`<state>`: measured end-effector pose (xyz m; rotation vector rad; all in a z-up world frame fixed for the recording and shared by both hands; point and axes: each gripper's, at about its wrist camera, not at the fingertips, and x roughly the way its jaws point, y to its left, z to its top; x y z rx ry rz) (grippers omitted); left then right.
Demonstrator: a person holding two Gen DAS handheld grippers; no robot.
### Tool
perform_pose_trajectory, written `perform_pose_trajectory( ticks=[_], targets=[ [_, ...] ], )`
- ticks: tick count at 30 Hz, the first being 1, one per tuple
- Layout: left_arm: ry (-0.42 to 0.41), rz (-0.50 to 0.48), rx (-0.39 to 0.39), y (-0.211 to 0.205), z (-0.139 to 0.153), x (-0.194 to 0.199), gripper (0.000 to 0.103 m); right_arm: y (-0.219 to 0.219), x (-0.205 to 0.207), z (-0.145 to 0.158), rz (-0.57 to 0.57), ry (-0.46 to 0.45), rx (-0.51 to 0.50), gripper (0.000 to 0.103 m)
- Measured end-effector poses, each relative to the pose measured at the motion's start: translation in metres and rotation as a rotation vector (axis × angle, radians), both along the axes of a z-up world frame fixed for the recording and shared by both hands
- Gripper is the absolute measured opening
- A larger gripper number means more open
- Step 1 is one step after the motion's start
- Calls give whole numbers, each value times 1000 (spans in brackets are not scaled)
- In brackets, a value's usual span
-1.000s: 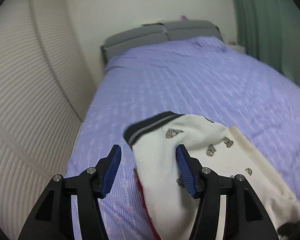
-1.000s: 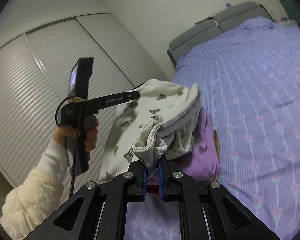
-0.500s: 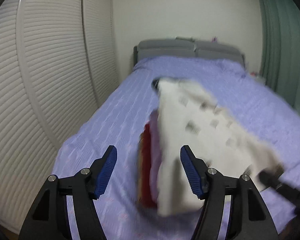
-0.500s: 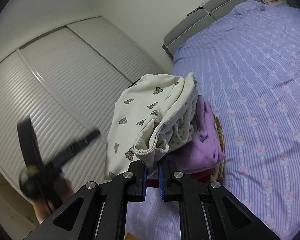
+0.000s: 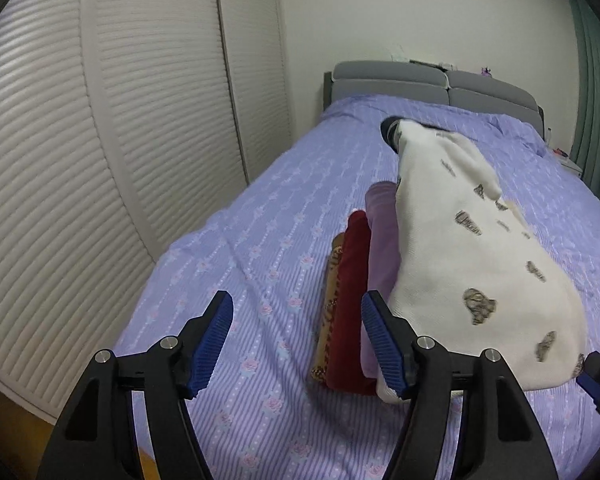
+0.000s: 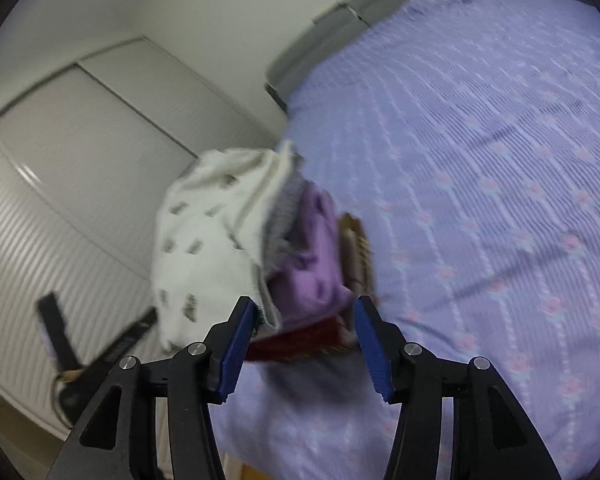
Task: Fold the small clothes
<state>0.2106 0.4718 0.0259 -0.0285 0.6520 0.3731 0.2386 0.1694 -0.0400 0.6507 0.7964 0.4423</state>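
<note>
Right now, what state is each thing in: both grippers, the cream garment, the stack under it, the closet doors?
left gripper: open, holding nothing.
right gripper: open, cloth edge between the jaws but not pinched.
cream garment: folded, lying on top of the stack.
folded stack: purple, red and patterned pieces piled on the bed.
closet doors: shut.

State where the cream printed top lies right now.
In the left wrist view, the cream printed top lies on the clothes pile on the bed, right of centre.
</note>
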Motion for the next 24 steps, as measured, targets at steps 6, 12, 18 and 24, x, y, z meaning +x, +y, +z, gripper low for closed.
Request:
perform_pose_trajectory(
  ticks=[6,12,18,24],
  targets=[
    [-36,-34,55,-43,17,-30,76,-25,-19,13,21,-68,-129,68],
    [-61,-94,26,-111,27,-61,97,-78,-39,37,17,-178,-340,84],
    [-94,-161,28,-185,29,-90,103,-147,-62,61,-20,-269,-465,94],
    [-140,-210,-21,-250,29,-118,103,-198,-94,78,-14,-340,-602,96]
  ],
)
